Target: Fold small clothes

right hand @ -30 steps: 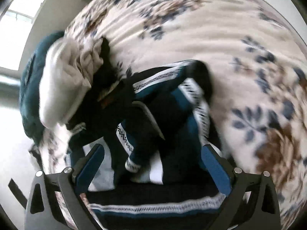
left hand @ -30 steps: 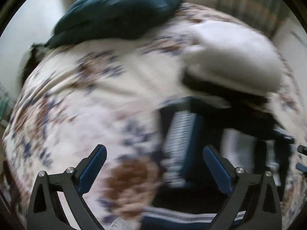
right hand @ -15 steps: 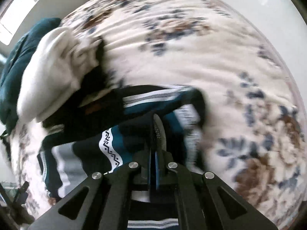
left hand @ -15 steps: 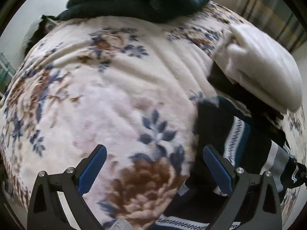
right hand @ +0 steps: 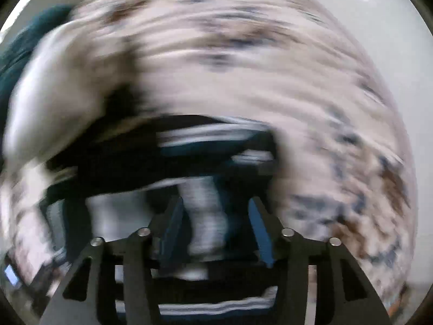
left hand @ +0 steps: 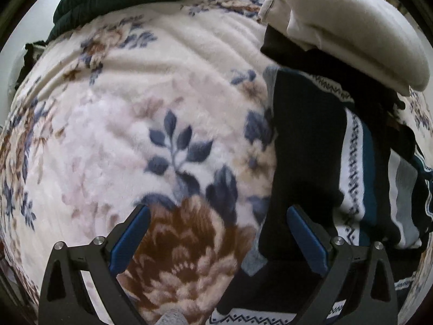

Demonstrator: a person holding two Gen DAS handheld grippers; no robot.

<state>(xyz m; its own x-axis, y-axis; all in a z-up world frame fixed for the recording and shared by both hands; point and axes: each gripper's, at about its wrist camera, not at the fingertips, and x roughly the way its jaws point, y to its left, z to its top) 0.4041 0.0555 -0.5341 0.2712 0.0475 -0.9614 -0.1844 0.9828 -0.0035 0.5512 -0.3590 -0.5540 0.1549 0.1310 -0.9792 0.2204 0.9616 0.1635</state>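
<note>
A floral blanket (left hand: pixel 113 124) covers the whole surface, with a white folded garment (left hand: pixel 346 29) at its far right and a dark striped garment (left hand: pixel 308 146) lying just below it. The left gripper (left hand: pixel 216 239) hangs with jaws wide apart, holding nothing, its right finger over the dark garment's edge. The right gripper (right hand: pixel 216 233), blurred, has just been opening its jaws above the striped cloth, and they grasp nothing.

right view motion-blurred, white garment (left hand: pixel 338 27) cropped

Floral blanket (left hand: pixel 113 124) lies bare left of the clothes pile (left hand: pixel 338 140).
</note>
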